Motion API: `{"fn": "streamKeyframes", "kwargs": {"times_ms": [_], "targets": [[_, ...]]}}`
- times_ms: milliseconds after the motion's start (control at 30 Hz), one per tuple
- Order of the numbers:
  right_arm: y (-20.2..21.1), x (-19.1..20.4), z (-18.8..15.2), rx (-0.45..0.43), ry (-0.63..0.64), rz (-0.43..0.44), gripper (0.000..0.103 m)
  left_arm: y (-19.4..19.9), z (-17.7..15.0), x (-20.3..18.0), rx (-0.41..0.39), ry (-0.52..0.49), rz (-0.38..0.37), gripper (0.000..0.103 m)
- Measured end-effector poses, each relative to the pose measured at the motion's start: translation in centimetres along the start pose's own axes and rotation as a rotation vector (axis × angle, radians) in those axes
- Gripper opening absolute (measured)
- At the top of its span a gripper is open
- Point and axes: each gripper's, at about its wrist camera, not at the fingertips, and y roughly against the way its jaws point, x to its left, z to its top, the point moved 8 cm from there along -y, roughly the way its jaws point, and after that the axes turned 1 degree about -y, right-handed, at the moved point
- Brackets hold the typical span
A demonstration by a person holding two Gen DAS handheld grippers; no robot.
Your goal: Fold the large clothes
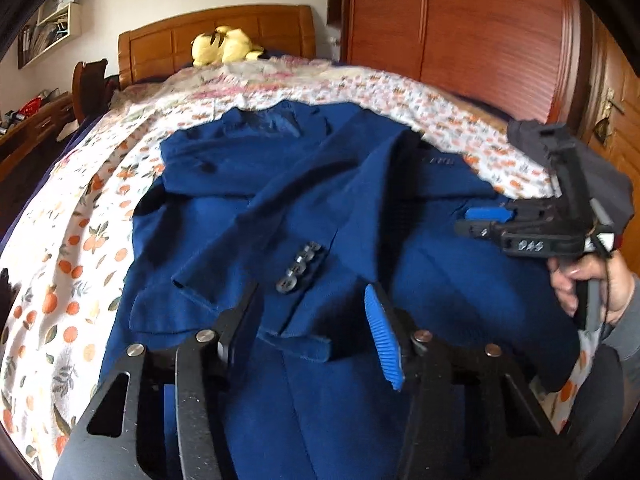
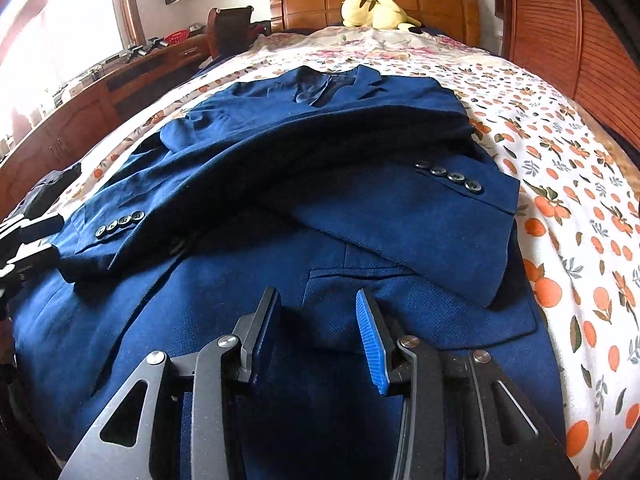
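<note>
A dark blue suit jacket [image 1: 320,200] [image 2: 280,180] lies face up on the bed, collar towards the headboard. Both sleeves are folded across its front, and their buttoned cuffs [image 1: 298,268] [image 2: 448,176] rest on the body. My left gripper [image 1: 314,312] hovers low over the jacket's lower front. Its jaws stand apart, with a pocket flap lying between the fingers. My right gripper [image 2: 318,316] is open just above the lower right front, near a pocket. It also shows from the side as the right gripper [image 1: 468,222], held by a hand [image 1: 588,284].
The bed has an orange-fruit patterned sheet [image 1: 60,280] [image 2: 580,240]. A yellow plush toy [image 1: 224,46] [image 2: 376,10] sits by the wooden headboard. A wooden wardrobe [image 1: 460,20] stands on the right, and a cluttered desk [image 2: 100,92] with a chair on the left.
</note>
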Motion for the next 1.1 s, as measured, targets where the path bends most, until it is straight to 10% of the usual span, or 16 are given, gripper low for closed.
{"fn": "streamKeyframes", "kwargs": {"times_ms": [100, 400, 867, 933, 1100], "targets": [[0.1, -0.8, -0.6, -0.009, -0.021, 0.028, 0.041, -0.1, -1.1, 0.3, 0.027, -0.002, 0.009, 0.053], [0.4, -1.2, -1.1, -0.017, -0.028, 0.034, 0.041, 0.2, -1.5, -0.4, 0.029, -0.014, 0.004, 0.005], [0.5, -1.3, -1.2, -0.023, -0.056, 0.056, 0.041, 5.9, -3.0, 4.4, 0.016, 0.084, 0.090, 0.007], [0.5, -1.3, -1.2, -0.023, -0.057, 0.056, 0.041, 6.9, -4.0, 5.5, 0.015, 0.083, 0.125, 0.039], [0.5, -1.2, -1.2, -0.023, -0.053, 0.050, 0.041, 8.3, -6.6, 8.5, 0.047, 0.122, 0.180, 0.045]]}}
